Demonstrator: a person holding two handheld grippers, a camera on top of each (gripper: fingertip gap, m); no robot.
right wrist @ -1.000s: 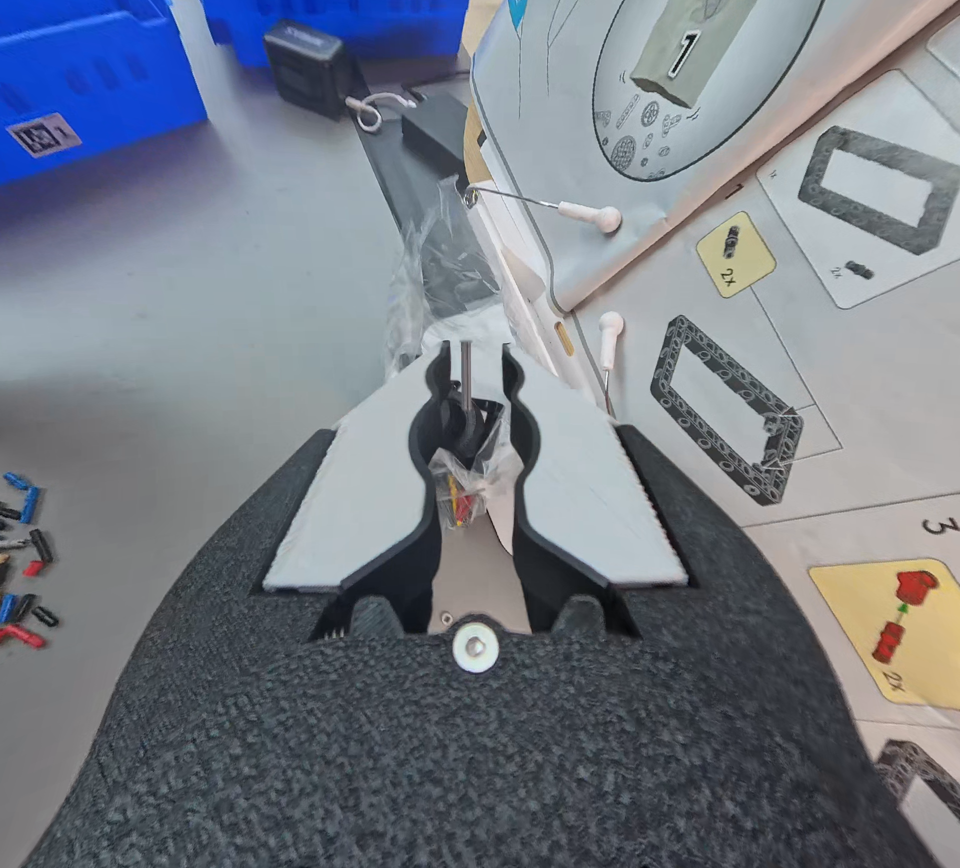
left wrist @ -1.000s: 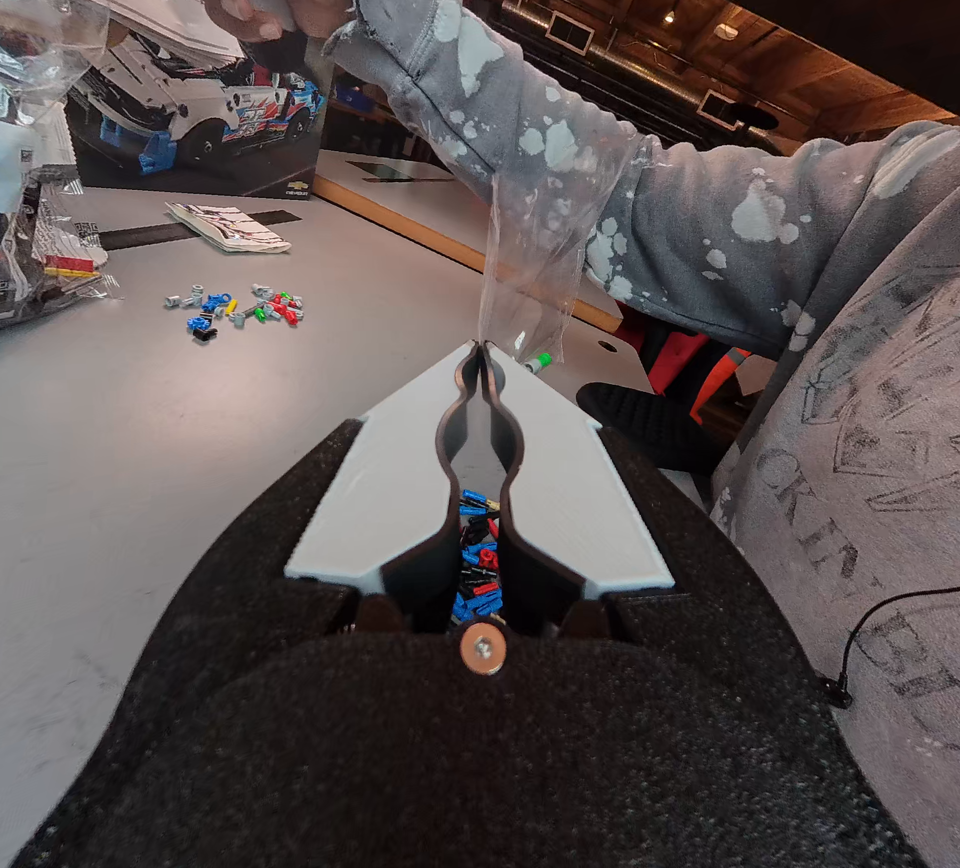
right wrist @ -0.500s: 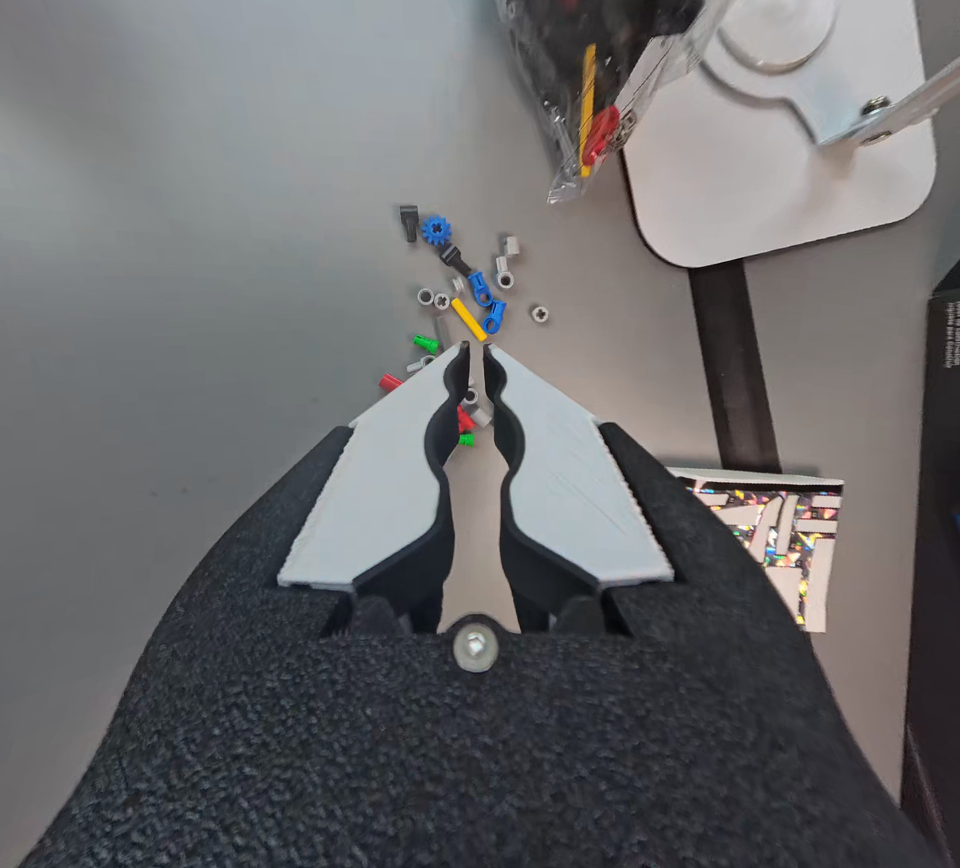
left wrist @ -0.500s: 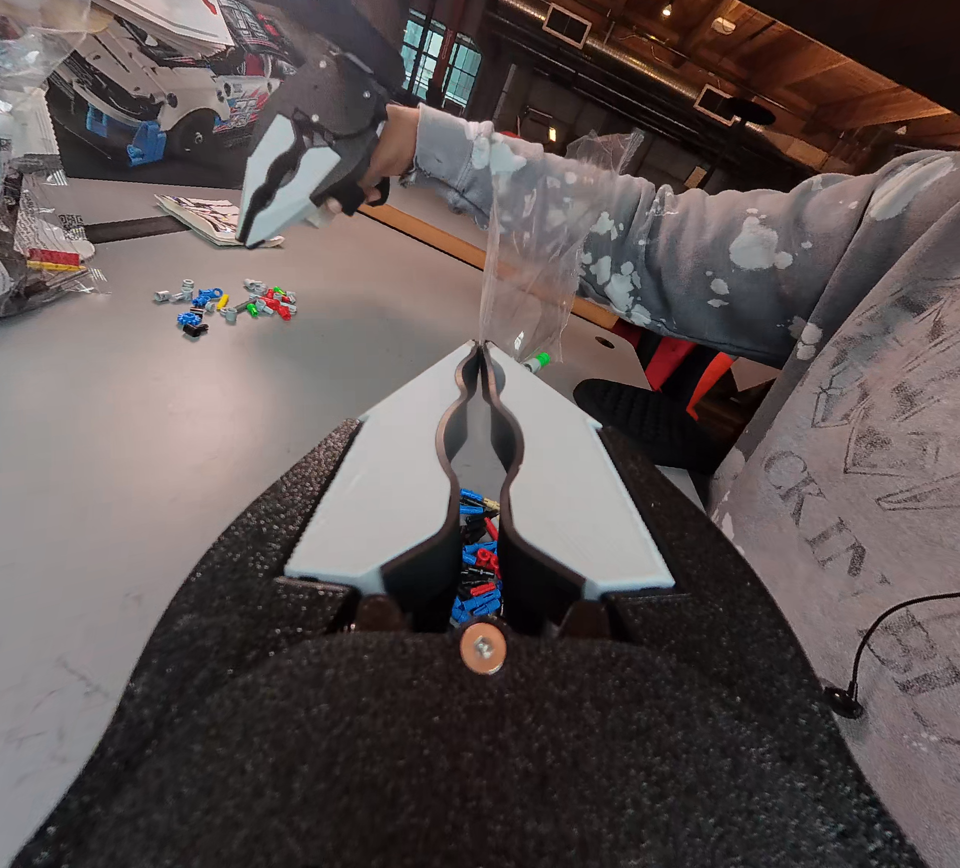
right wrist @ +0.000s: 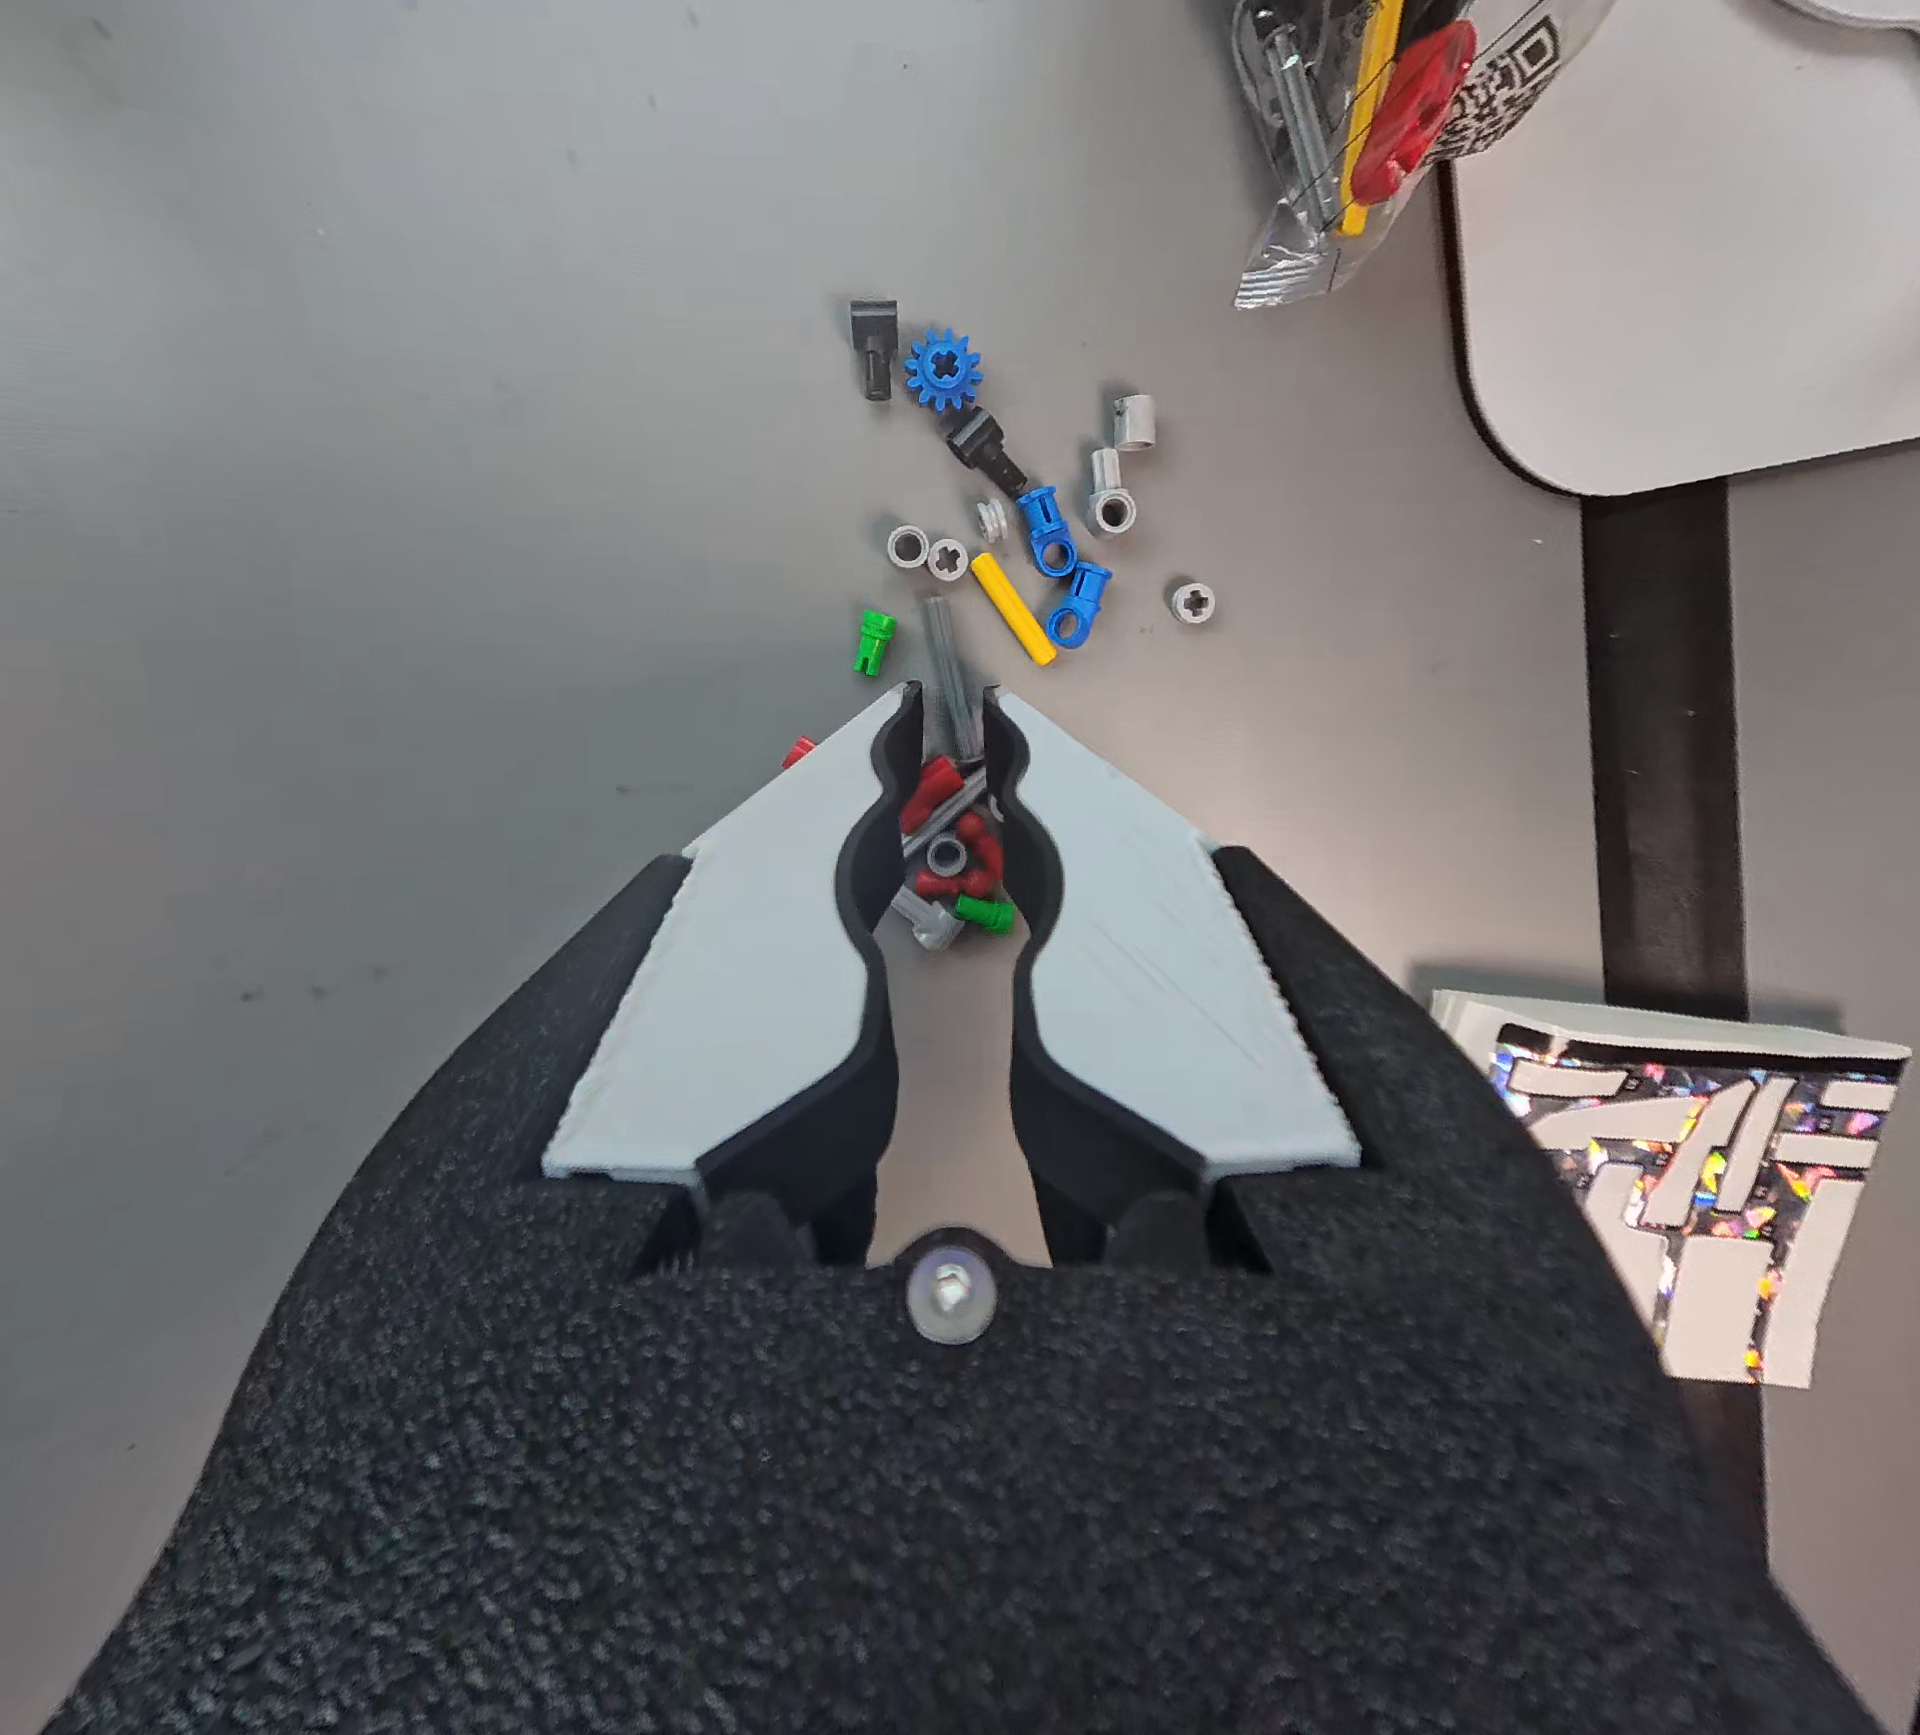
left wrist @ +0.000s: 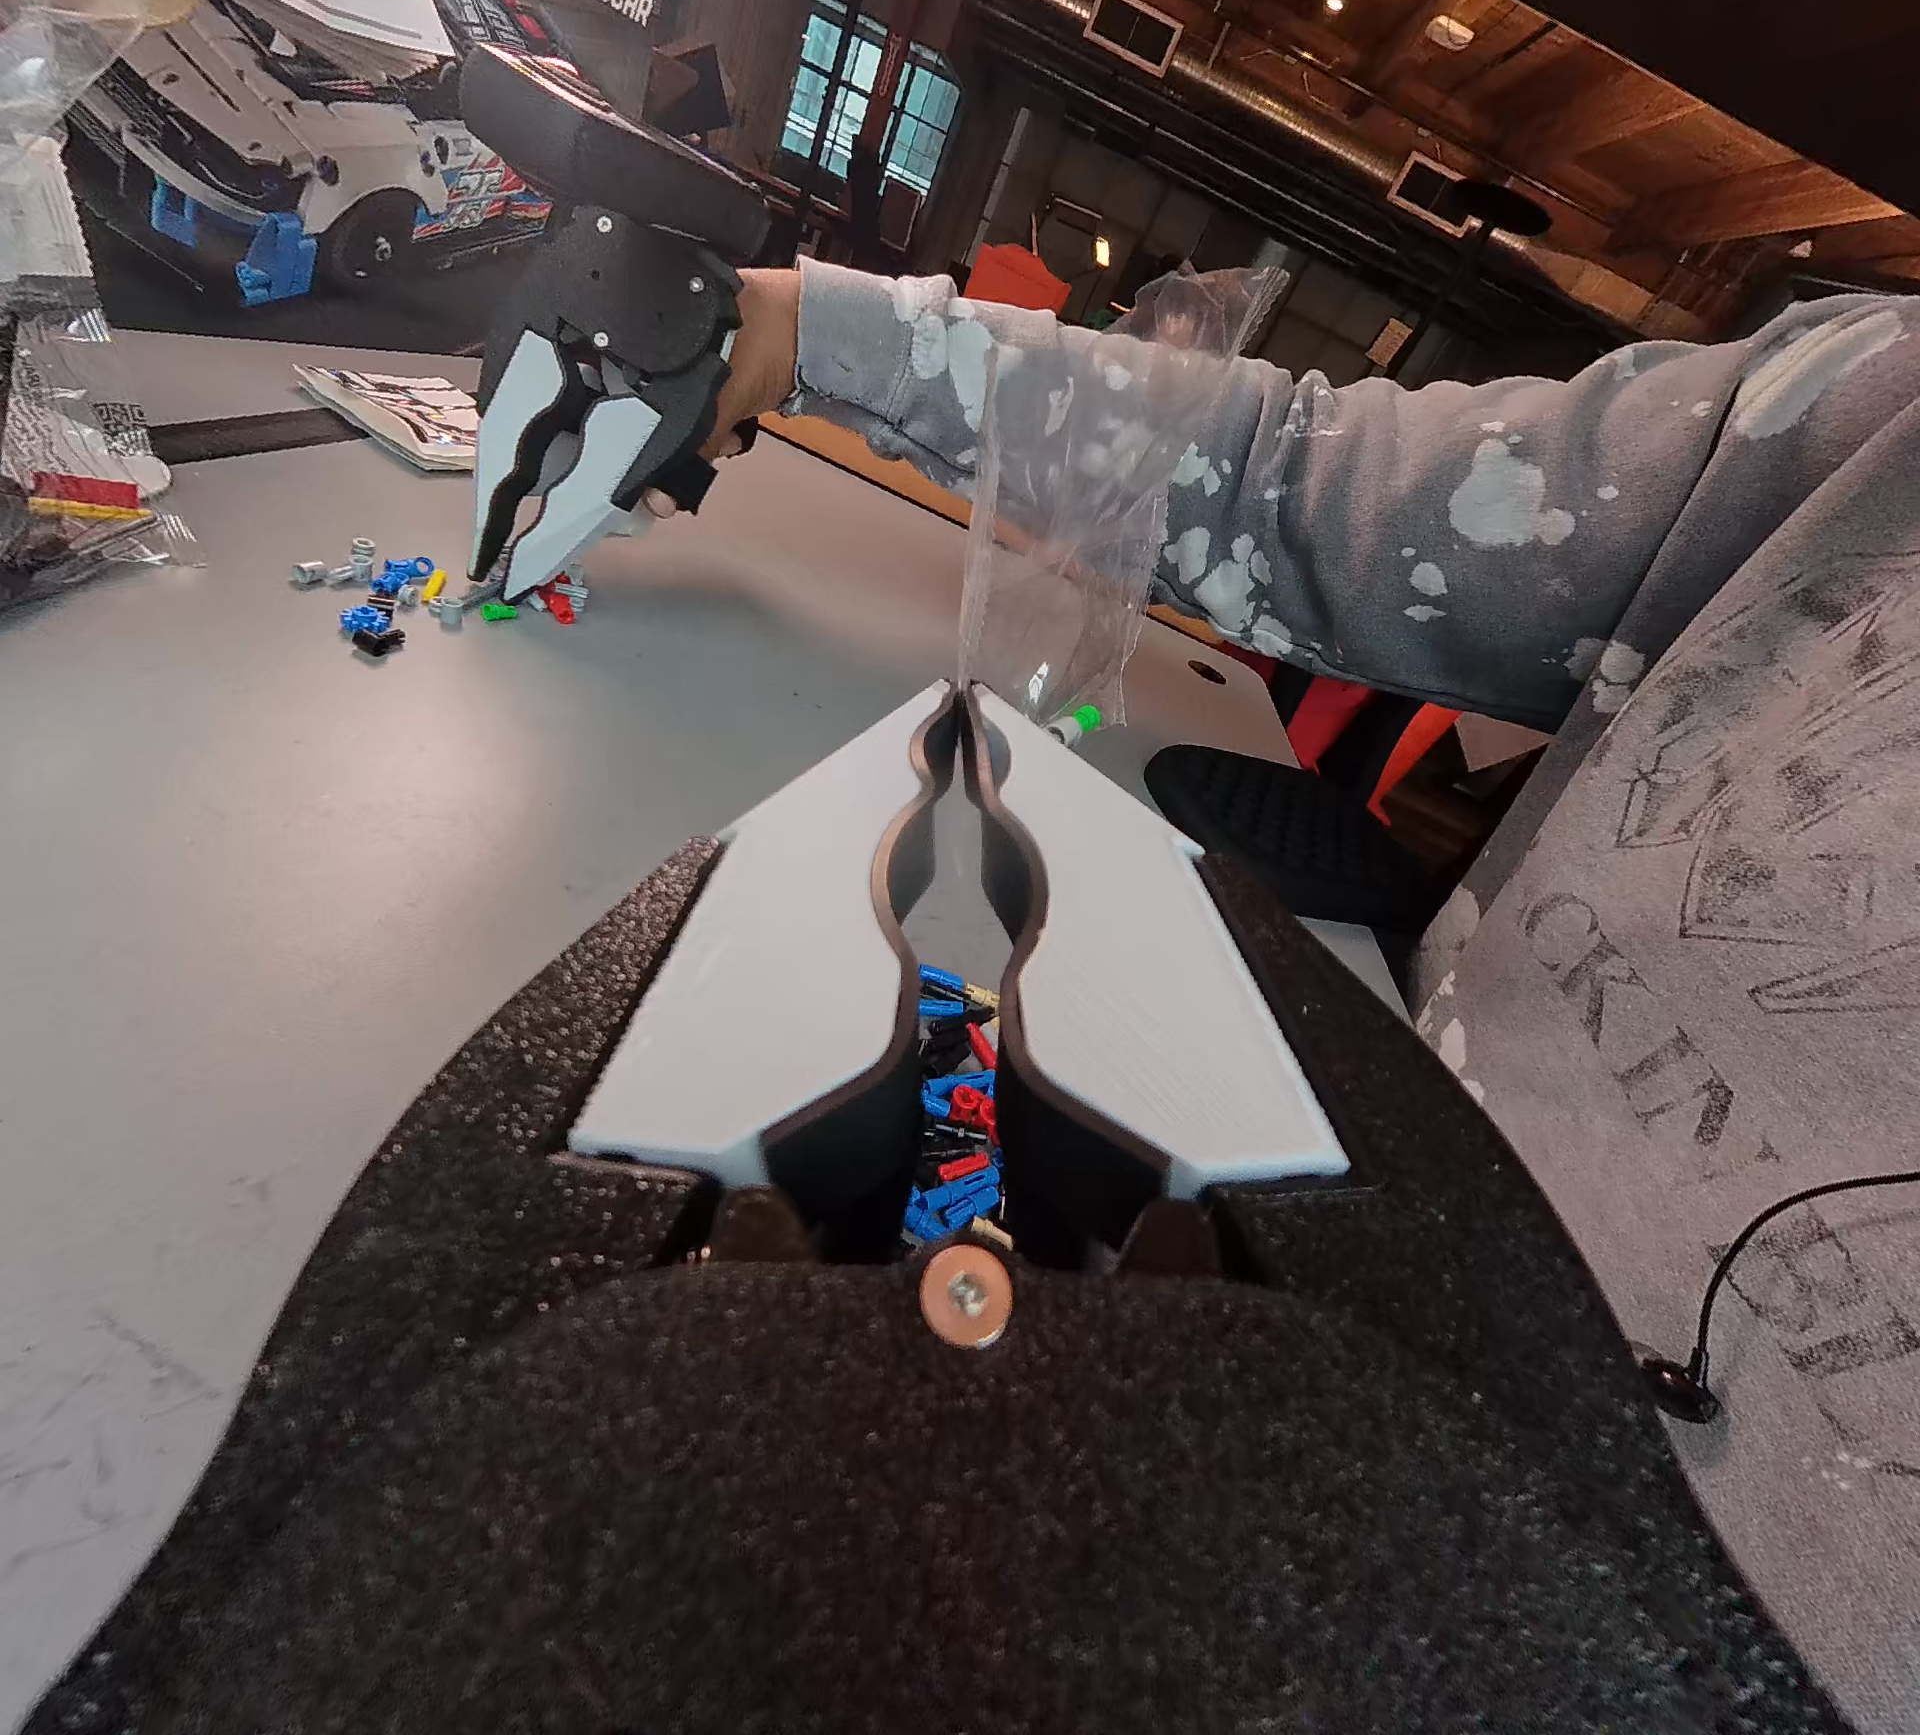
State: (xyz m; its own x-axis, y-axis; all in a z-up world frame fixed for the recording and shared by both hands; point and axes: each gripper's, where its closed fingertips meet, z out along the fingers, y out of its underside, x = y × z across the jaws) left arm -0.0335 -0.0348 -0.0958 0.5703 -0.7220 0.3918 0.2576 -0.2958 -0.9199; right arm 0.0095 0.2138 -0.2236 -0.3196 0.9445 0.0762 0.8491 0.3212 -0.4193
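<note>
Left wrist view: the left gripper (left wrist: 961, 698) has its pale grey fingers clenched on the edge of a thin clear plastic bag (left wrist: 1070, 522), which stands up from the tips above the smooth grey tabletop (left wrist: 312, 854). Below the fingers lies a heap of small blue, black and red plastic pins (left wrist: 956, 1103). Farther off, the right gripper (left wrist: 499, 584) points down with its tips in a scatter of small coloured building pieces (left wrist: 405, 589).

Right wrist view: the right gripper (right wrist: 951, 698) is slightly parted, a thin grey ribbed axle (right wrist: 945, 667) lying between its tips; I cannot tell whether they touch it. Just beyond lie a short yellow rod (right wrist: 1013, 610), two blue connectors (right wrist: 1060, 563) and a small blue toothed gear (right wrist: 943, 369). A clear bag of dark parts (right wrist: 1351, 23) lies at the far right, well apart from a shiny holographic sticker sheet (right wrist: 1683, 1186).
</note>
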